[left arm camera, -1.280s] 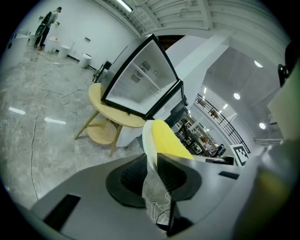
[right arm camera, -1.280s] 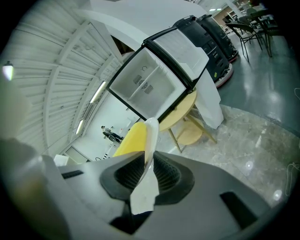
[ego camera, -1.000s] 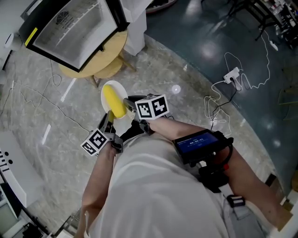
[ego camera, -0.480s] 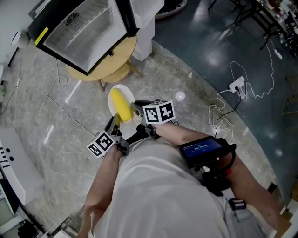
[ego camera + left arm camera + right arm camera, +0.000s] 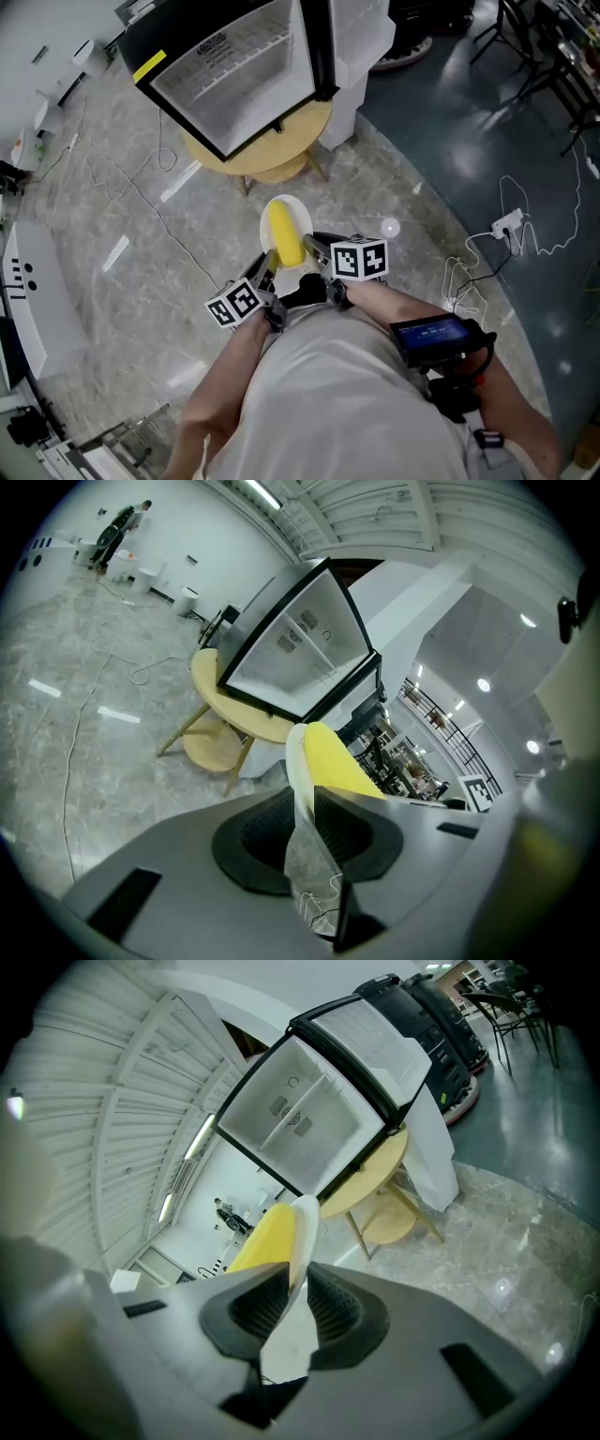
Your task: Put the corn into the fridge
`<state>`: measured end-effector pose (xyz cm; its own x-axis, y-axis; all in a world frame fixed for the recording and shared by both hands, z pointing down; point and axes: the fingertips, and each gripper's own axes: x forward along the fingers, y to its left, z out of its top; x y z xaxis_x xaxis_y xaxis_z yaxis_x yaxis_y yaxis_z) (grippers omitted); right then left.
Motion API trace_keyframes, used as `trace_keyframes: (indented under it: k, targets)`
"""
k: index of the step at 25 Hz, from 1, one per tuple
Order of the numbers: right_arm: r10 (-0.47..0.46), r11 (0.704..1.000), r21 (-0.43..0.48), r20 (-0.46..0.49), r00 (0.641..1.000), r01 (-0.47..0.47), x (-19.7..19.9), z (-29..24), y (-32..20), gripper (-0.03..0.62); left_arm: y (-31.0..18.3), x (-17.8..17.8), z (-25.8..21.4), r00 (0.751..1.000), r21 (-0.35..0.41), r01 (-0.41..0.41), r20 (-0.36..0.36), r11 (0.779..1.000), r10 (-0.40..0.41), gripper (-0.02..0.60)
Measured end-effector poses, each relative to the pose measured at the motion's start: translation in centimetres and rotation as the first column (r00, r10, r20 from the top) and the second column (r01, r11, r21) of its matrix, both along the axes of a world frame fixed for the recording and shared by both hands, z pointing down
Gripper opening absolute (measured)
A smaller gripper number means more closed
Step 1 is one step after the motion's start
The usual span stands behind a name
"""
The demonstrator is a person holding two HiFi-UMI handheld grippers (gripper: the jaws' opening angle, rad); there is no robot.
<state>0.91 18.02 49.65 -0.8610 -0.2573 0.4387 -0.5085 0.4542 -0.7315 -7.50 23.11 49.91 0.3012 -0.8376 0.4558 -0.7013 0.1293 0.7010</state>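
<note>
A yellow corn cob (image 5: 284,234) lies on a small white plate (image 5: 298,208) held in the air in front of the person. My left gripper (image 5: 269,263) is shut on the plate's near left rim and my right gripper (image 5: 313,247) on its near right rim. In the left gripper view the plate's edge (image 5: 298,761) sits pinched between the jaws (image 5: 306,803), with the corn (image 5: 336,761) just beyond. The right gripper view shows the same grip (image 5: 298,1288) on the plate (image 5: 304,1227) and corn (image 5: 261,1241). The open fridge (image 5: 239,80) stands ahead on a round wooden table (image 5: 281,150).
The fridge's white door (image 5: 361,37) hangs open on the right. Cables (image 5: 141,197) trail over the marble floor, and a power strip (image 5: 507,225) lies at the right. White equipment (image 5: 28,281) stands at the left. A screen (image 5: 433,333) is strapped to the right forearm.
The head view has swung so the fridge and table sit lower and fuller in the picture. Both grippers keep the same hold on the plate, and the corn lies as before.
</note>
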Motion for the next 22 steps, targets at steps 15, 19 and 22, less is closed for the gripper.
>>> trace_keyframes:
  k: [15,19,22]
  targets:
    - [-0.014,1.0,-0.002,0.009,1.0,0.014,-3.5,-0.3,-2.7,0.051,-2.2,-3.6,-0.6,0.999,-0.005,0.012,0.05,1.0,-0.011,0.071]
    - [0.001,1.0,-0.009,-0.003,1.0,-0.001,-3.5,0.1,-4.3,0.051,-4.0,-3.8,-0.6,0.999,0.0,-0.004,0.033,1.0,0.004,0.071]
    - [0.013,1.0,-0.01,-0.013,1.0,-0.013,-3.6,0.2,-5.4,0.051,-5.1,-3.9,-0.3,1.0,-0.003,-0.015,0.027,1.0,0.015,0.071]
